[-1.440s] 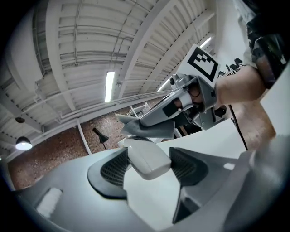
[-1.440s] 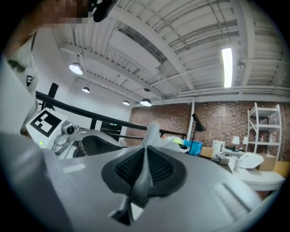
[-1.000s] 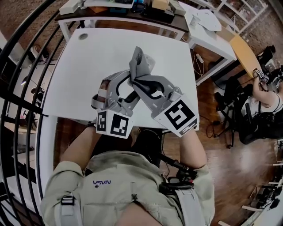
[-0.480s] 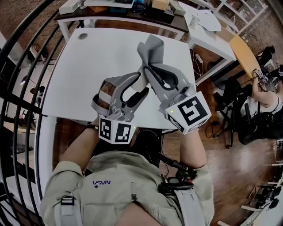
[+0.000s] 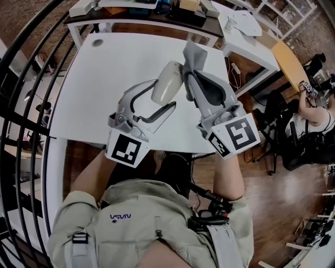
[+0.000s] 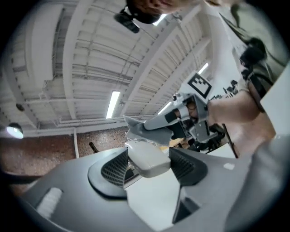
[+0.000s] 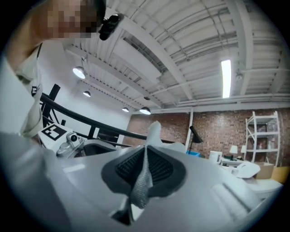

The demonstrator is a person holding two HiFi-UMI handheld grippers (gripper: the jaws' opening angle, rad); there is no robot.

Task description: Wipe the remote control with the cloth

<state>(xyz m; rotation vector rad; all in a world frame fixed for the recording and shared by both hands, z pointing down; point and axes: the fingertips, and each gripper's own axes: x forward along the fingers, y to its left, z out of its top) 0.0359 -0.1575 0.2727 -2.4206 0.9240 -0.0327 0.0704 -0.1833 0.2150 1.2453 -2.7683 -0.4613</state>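
In the head view my left gripper (image 5: 166, 95) is shut on a white remote control (image 5: 166, 81), held up above the white table (image 5: 99, 78). My right gripper (image 5: 191, 78) is just to its right, shut on a grey cloth (image 5: 192, 56) that sticks up past its tips, close beside the remote's top end. In the left gripper view the remote (image 6: 146, 154) sits between the ribbed pads (image 6: 113, 170), and the cloth (image 6: 138, 129) hangs right behind it. The right gripper view shows the cloth (image 7: 141, 183) pinched between the pads of that gripper (image 7: 146, 168).
A cluttered table (image 5: 152, 10) stands behind the white one, and a second white desk (image 5: 246, 31) is at the back right. A black railing (image 5: 26, 104) runs along the left. A seated person (image 5: 316, 118) and black chairs (image 5: 277, 125) are at the right.
Both grippers have lifted and uncrossed. The right gripper swung right with the cloth. The remote, earlier under the cloth, now shows its pale face tilted upward.
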